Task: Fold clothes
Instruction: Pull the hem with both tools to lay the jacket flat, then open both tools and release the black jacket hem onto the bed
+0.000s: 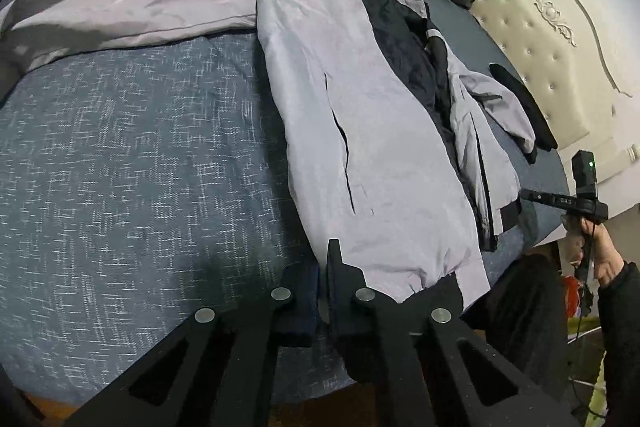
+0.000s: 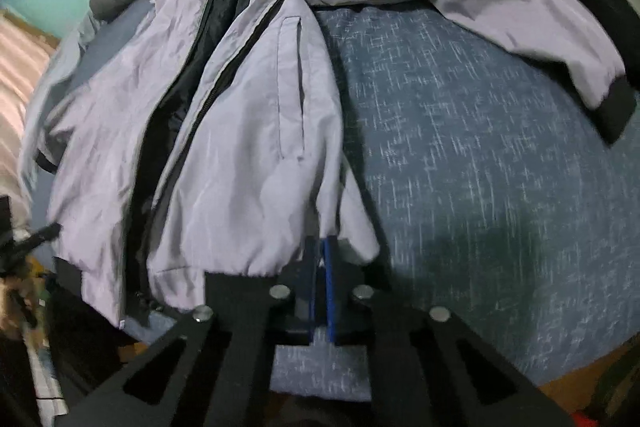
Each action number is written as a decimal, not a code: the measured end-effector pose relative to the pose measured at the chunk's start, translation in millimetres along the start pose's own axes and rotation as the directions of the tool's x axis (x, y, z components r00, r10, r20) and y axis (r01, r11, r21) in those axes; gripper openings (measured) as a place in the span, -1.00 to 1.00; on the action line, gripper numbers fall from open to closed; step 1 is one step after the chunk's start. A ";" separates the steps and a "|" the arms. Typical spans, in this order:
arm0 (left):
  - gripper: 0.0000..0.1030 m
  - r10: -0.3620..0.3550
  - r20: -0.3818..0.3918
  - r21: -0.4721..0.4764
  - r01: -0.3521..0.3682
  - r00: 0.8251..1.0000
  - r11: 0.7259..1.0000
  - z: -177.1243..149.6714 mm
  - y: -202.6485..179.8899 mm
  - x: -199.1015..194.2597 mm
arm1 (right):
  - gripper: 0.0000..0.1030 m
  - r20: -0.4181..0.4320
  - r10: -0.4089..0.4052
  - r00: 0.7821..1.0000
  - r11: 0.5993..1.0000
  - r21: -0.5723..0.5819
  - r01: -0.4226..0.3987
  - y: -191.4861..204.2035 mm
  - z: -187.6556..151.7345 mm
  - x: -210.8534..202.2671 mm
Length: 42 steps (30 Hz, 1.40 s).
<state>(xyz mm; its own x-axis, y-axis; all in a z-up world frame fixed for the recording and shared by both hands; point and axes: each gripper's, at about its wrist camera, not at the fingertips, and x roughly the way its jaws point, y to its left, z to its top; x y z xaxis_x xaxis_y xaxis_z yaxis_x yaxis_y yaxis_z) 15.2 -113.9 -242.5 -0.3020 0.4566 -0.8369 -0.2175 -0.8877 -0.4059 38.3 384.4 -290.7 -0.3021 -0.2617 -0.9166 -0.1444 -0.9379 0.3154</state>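
A lilac jacket lies open-fronted on the blue bed cover, filling the middle of the left wrist view — one sleeve stretched toward the upper left. The left claw is clamped on the jacket's hem at bottom centre. The right claw pinches the hem too, jaws closed.

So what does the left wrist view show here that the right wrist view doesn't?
Left wrist only: the tufted cream headboard and a hand holding a gripper. Right wrist only: the black cuff of the outstretched sleeve, and a pink striped cloth. Both: the lilac jacket, unzipped on the blue bedspread, hem nearest the camera.
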 end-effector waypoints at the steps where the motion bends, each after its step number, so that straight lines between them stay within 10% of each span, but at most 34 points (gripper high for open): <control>1: -0.94 0.000 0.003 0.002 0.000 1.000 1.000 0.2 0.3 -1.4 | -0.98 -0.006 0.013 1.000 1.000 0.012 -0.013 -2.8 -3.5 -2.1; 10: -0.95 0.009 -0.010 -0.016 -0.009 1.000 1.000 -1.4 8.5 0.8 | -0.97 0.063 0.030 0.998 0.999 -0.043 -0.027 -15.9 -8.8 -20.8; 11: -0.95 0.009 -0.010 -0.015 -0.009 1.000 1.000 -1.2 7.3 1.2 | -0.89 0.058 0.023 0.998 0.999 -0.034 -0.021 -17.7 -7.1 -18.8; 13: -0.95 0.006 -0.005 -0.012 -0.006 1.000 1.000 -0.3 4.6 0.3 | -0.11 0.039 0.011 0.999 1.000 -0.016 -0.011 -20.5 -4.2 -12.1; 15: -0.95 0.005 0.000 -0.008 -0.005 1.000 1.000 0.2 3.6 -1.9 | 0.06 0.022 0.009 1.000 1.000 -0.008 -0.009 -21.8 -1.6 -3.5; 20: -0.95 0.006 0.002 -0.008 -0.006 1.000 1.000 0.3 2.8 -5.2 | 0.02 -0.003 -0.015 1.000 1.000 -0.019 0.015 -15.8 -0.3 20.1; 22: -0.94 0.005 0.002 -0.006 -0.005 1.000 1.000 0.4 2.7 -6.1 | -0.52 -0.025 -0.033 0.999 0.999 0.005 0.034 -18.8 -2.7 28.7; 25: -0.94 0.002 0.004 -0.011 -0.002 1.000 1.000 0.2 5.3 -6.4 | -0.81 -0.027 -0.038 0.999 0.999 -0.009 0.037 -18.1 -4.6 27.7; 42: -0.85 0.044 -0.020 -0.041 -0.045 0.999 0.998 0.0 25.0 -11.7 | -0.77 -0.116 -0.061 0.991 0.997 -0.060 0.054 -18.4 -29.3 2.6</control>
<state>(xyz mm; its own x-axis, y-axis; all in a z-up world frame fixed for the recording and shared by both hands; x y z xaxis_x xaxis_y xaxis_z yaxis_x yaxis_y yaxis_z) 13.3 -141.5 -242.9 -0.2930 0.4160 -0.8608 -0.1653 -0.9089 -0.3830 67.8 394.3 -306.1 -0.1811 -0.2285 -0.9565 -0.1040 -0.9627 0.2497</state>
